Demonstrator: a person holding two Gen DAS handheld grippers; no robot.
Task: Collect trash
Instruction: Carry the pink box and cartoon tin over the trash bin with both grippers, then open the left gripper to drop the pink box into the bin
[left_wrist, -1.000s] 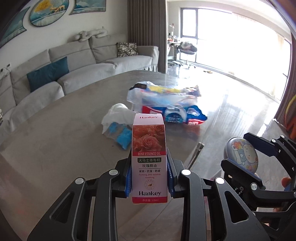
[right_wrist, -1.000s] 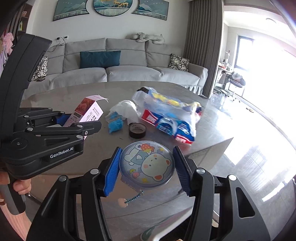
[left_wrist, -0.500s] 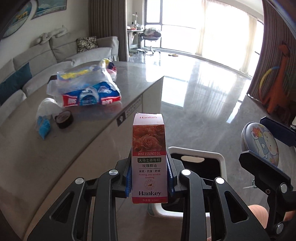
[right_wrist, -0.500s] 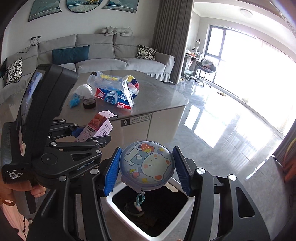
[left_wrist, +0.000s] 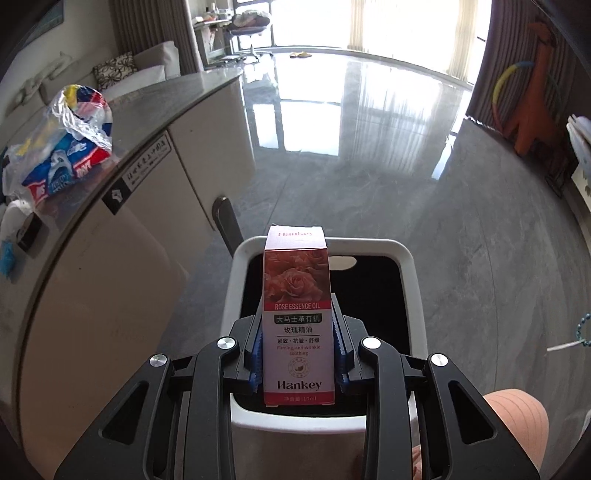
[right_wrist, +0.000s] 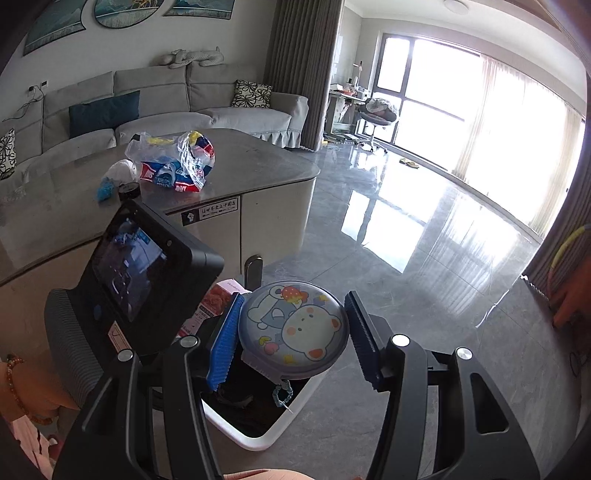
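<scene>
Jaws of the left gripper (left_wrist: 298, 363) clench the rose-oil box (left_wrist: 297, 317) upright over the white bin (left_wrist: 406, 266), ready to drop. The right gripper (right_wrist: 293, 341) clamps the round cartoon case (right_wrist: 295, 328) above the bin's near right corner; more trash waits on the desk (right_wrist: 255, 162) at far left.

Rose essence oil box (left_wrist: 298, 325): upright between the left gripper (left_wrist: 298, 363) pads, directly over the open waste bin (left_wrist: 406, 258).
Round cartoon tin (right_wrist: 293, 330): between the right gripper (right_wrist: 291, 345) fingers, above the bin's rim, right of the box.
Waste bin: on the floor, just beside the table (right_wrist: 258, 162) end.
Plastic bag of tissue packs (right_wrist: 177, 162): on the table, tape roll (right_wrist: 129, 189) just left of it.
Sofa (right_wrist: 155, 110): behind the table.
</scene>
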